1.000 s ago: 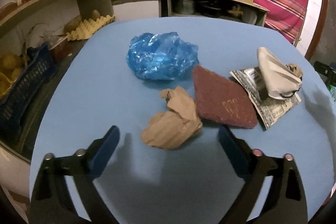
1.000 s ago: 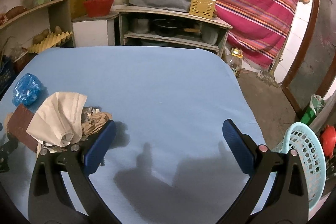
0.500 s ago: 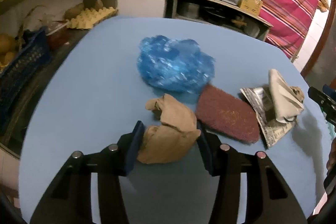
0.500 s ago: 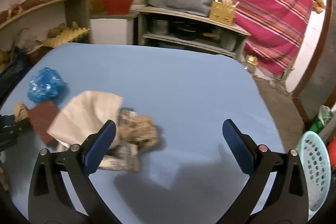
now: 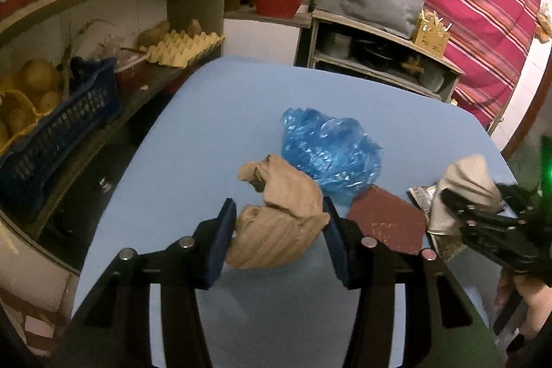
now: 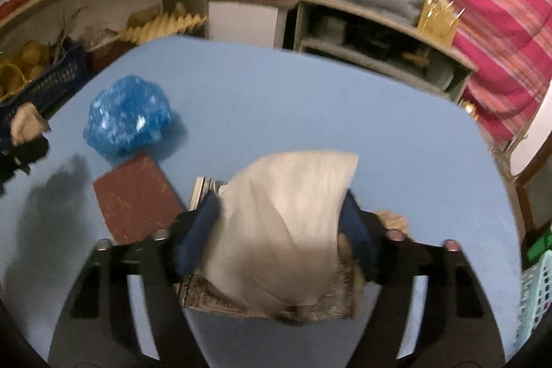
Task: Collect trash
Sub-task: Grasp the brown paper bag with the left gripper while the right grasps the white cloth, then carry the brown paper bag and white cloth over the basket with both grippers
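Now, left wrist view: left gripper (image 5: 277, 228) clamped on crumpled brown paper (image 5: 276, 219), pads pressing both sides, wad off blue table (image 5: 207, 112). Blue plastic bag (image 5: 331, 154) just behind; red-brown pad (image 5: 386, 223) flat to its right. Right gripper at far right edge, on pale cloth (image 5: 465, 181).

Right wrist view — right gripper (image 6: 279, 230) jaws just been closing, pale cloth (image 6: 286, 216) between them, pads against its sides; printed paper (image 6: 207, 299) beneath. Pad (image 6: 134, 195) and bag (image 6: 127, 116) to left. Basket (image 6: 534, 292) at right edge.
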### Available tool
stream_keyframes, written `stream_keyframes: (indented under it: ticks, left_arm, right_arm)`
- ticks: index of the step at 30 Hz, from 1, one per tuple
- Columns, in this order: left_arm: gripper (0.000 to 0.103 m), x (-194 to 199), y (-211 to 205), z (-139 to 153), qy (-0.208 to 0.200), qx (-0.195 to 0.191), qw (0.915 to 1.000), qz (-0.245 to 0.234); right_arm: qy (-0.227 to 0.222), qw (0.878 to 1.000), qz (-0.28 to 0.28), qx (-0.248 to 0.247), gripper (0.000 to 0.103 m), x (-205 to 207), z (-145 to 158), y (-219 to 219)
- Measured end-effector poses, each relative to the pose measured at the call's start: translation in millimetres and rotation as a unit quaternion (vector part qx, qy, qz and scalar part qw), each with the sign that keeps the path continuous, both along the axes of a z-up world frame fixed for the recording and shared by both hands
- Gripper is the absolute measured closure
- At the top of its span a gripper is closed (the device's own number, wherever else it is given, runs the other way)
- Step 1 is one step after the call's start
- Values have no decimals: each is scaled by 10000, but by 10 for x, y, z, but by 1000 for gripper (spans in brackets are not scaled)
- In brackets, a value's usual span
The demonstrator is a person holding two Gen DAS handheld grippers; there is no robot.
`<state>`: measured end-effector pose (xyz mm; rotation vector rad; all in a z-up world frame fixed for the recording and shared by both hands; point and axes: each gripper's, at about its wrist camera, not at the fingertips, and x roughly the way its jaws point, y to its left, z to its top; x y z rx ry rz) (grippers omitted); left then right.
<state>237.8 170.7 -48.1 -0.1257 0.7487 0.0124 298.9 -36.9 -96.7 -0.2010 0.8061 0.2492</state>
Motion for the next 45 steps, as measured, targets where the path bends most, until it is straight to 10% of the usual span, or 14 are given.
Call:
stream_keyframes:
  ticks: [2, 5, 20, 45]
  left_arm:
    - [53, -3, -37, 37, -28, 18, 10000, -21]
    - [53, -3, -82, 83, -75, 19, 10000, -44]
    - [53, -205, -638, 324, -429, 78, 9986, -294]
    - [53, -421, -3020, 720, -1012, 254, 9780, -1807]
  right_arm:
    - [7, 9998, 43, 174, 75, -6, -3, -28]
    - [-199, 9992, 158, 324, 81, -87, 114, -52]
    - [-838, 9927, -257, 830, 81, -583, 686, -885]
    - [-1297, 9528, -2526, 1080, 81, -1670, 1004, -3848]
